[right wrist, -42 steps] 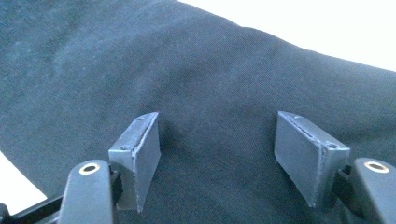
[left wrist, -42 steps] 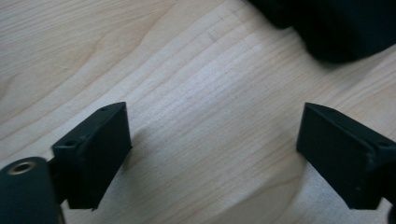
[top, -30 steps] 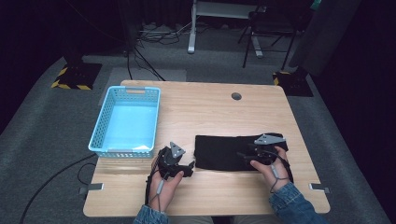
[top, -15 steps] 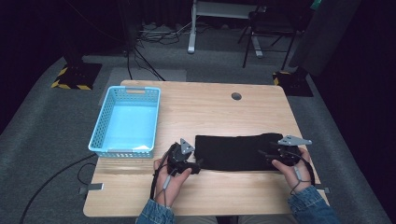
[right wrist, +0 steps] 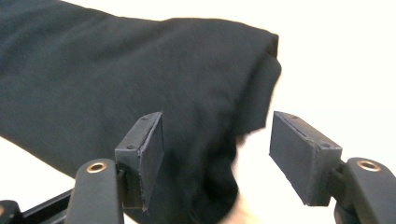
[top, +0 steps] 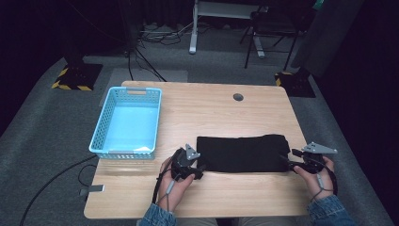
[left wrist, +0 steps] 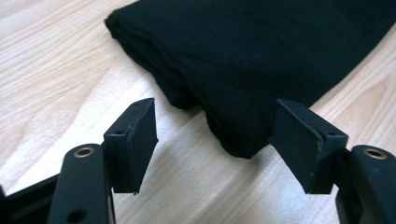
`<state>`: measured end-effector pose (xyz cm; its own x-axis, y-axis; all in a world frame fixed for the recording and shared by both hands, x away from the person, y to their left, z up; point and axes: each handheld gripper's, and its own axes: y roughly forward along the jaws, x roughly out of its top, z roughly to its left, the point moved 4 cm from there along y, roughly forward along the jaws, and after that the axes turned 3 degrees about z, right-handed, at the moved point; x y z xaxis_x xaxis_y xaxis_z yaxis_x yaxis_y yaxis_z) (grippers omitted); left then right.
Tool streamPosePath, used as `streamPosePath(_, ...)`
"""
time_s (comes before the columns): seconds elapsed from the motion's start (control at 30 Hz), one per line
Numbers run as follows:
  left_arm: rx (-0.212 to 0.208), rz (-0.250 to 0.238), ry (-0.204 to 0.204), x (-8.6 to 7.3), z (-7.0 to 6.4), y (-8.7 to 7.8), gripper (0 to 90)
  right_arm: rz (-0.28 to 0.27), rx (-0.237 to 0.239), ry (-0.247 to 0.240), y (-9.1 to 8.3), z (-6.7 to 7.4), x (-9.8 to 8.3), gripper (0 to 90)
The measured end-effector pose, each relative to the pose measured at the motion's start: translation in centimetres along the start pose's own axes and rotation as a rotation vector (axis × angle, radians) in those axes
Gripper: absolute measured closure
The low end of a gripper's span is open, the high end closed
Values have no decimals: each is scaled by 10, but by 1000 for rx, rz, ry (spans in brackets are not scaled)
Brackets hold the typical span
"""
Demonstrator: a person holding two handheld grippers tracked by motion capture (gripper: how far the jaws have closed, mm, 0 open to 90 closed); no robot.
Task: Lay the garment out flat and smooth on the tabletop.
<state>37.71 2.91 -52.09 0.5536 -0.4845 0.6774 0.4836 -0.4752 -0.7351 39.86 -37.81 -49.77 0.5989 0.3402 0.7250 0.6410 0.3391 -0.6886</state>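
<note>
Across the lower middle of the high view, one folded black cloth (top: 242, 153) lies flat on the wooden desk (top: 211, 113), stretched sideways as a long band, and two grippers meet it, one at each short end. At the lower left of the cloth, the left gripper (top: 196, 169) sits in the person's left hand (top: 175, 186), its tip at the cloth's near left corner. In the left gripper view one rounded folded corner of the cloth (left wrist: 243, 70) lies between its two black fingers (left wrist: 133, 142), which stand spread; they have just been closing, yet bare wood shows between the left finger and the fabric, while the right finger stands just beside the cloth's edge, and whether it touches I cannot tell. At the lower right of the high view, the right gripper (top: 288, 161) is held in the person's right hand (top: 314, 176), its tip at the cloth's right end. In the right gripper view the cloth (right wrist: 140, 79) fills the upper left, and its folded end hangs down between two fingers (right wrist: 142, 154) that are spread apart; the left finger stands over the fabric, the right one over pale desk, clear of the cloth. One light blue plastic basket (top: 126, 123) stands in the left part of the desk, well apart from the cloth. One small round grommet (top: 238, 97) sits in the desk's upper right part.
</note>
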Motion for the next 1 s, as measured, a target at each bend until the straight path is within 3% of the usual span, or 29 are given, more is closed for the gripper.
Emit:
streamPosePath(0.1, -10, 24, 2, -1, -2, 2, 357, 12, 6, 7, -2, -3, -8, 391)
streamPosePath(0.23, -26, 39, 11, -1, -5, 5, 479, 29, 29, -1, -5, -1, -16, 471)
streamPosePath(0.27, -33, 41, 13, 0, -6, 5, 586, 43, 42, -5, -5, 1, -19, 553)
streamPosePath(0.3, -39, 47, 17, 0, -8, 5, 586, 43, 42, -5, -5, 1, -19, 553)
streamPosePath(0.43, -33, 35, 38, 3, -9, 5, 720, 79, 74, -34, -6, 6, -23, 777)
streamPosePath(0.5, -37, 25, 37, 4, -10, 3, 761, 77, 72, -53, -8, 9, -22, 836)
streamPosePath(0.83, -36, -45, 77, 13, -19, -21, 835, 12, 54, -89, -21, 15, -10, 870)
streamPosePath(1.0, -12, -99, 84, 19, -25, -46, 841, -60, 62, -119, -37, 21, 2, 872)
